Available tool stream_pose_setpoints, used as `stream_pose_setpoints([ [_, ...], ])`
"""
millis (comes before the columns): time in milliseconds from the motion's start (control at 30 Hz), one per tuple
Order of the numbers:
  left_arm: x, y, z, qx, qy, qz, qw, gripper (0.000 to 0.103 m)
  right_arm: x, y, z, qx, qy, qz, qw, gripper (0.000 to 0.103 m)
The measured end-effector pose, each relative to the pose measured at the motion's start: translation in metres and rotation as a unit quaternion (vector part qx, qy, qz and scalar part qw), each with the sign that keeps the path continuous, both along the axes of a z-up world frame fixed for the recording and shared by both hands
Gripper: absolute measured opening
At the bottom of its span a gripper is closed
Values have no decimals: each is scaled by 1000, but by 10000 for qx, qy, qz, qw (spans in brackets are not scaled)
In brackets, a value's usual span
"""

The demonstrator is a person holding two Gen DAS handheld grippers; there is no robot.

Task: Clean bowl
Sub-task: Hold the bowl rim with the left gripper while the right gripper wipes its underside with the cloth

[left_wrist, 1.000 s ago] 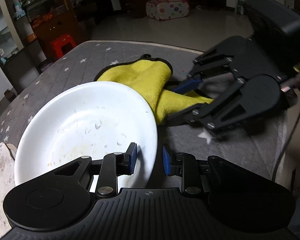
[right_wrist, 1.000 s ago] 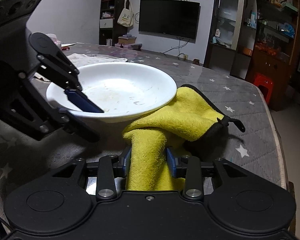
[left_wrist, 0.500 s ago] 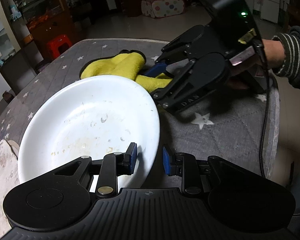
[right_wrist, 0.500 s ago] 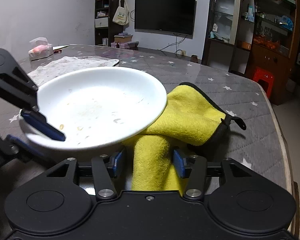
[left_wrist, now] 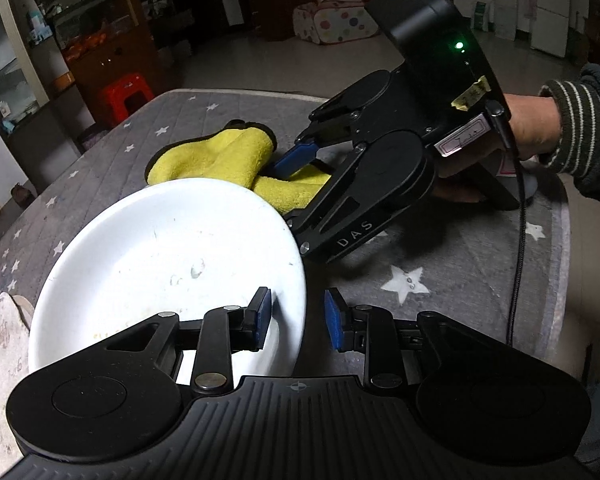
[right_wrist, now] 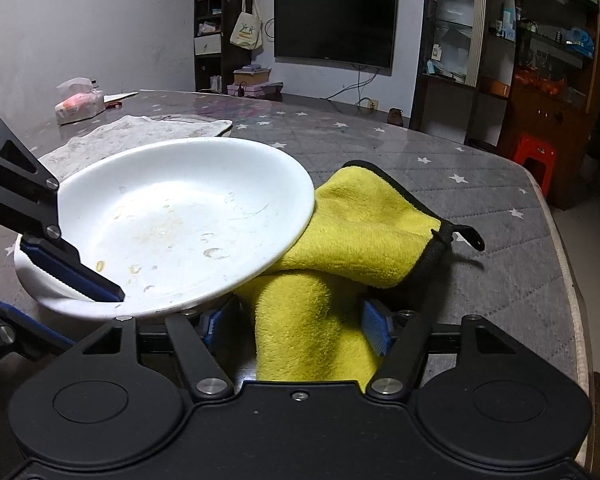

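Grey star-print cloth covers the bench (left_wrist: 440, 248), with a red stool (left_wrist: 122, 94) and dark shelves behind it. From the left wrist, the left hand-held gripper (left_wrist: 296, 318) is nearly closed on the near rim of the white bowl (left_wrist: 160, 252), one blue pad inside the rim and one outside. Beyond the bowl the right hand-held gripper (left_wrist: 296, 184) reaches into the yellow cloth (left_wrist: 224, 156), gripped by a hand (left_wrist: 534, 130) in a striped cuff. From the right wrist, the bowl (right_wrist: 188, 216), tilted and smeared with residue, overlaps the cloth (right_wrist: 356, 232). A roll of that cloth lies between the right gripper's (right_wrist: 296, 324) pads; its jaws have just been opening and stand apart from the roll on the left side. A television (right_wrist: 334, 28) hangs on the far wall.
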State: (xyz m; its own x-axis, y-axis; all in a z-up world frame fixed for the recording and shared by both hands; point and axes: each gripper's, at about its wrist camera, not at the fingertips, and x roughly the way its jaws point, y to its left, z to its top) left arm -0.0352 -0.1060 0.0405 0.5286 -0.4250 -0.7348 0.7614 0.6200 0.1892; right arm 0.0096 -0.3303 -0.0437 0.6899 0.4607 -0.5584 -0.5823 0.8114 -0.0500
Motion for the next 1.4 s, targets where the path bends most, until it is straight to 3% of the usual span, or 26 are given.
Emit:
stream_pose_setpoints([
  [167,-3,10,4,-25,62,-32,10000,19,-2,0,0,-20,-9,5,10000,68],
  [433,-10,21,5,104,80,-382,9992,19,-17,-2,0,-3,-19,18,10000,57],
  [633,-7,15,5,206,27,-285,9994,23,-31,-1,1,-37,-51,39,10000,49],
  [1000,8,9,0,235,0,-262,9994,22,-59,-5,2,-16,-42,167,9999,47],
  [1400,8,24,1,273,101,-691,9972,21,-40,-3,2,-14,-24,225,9997,47],
])
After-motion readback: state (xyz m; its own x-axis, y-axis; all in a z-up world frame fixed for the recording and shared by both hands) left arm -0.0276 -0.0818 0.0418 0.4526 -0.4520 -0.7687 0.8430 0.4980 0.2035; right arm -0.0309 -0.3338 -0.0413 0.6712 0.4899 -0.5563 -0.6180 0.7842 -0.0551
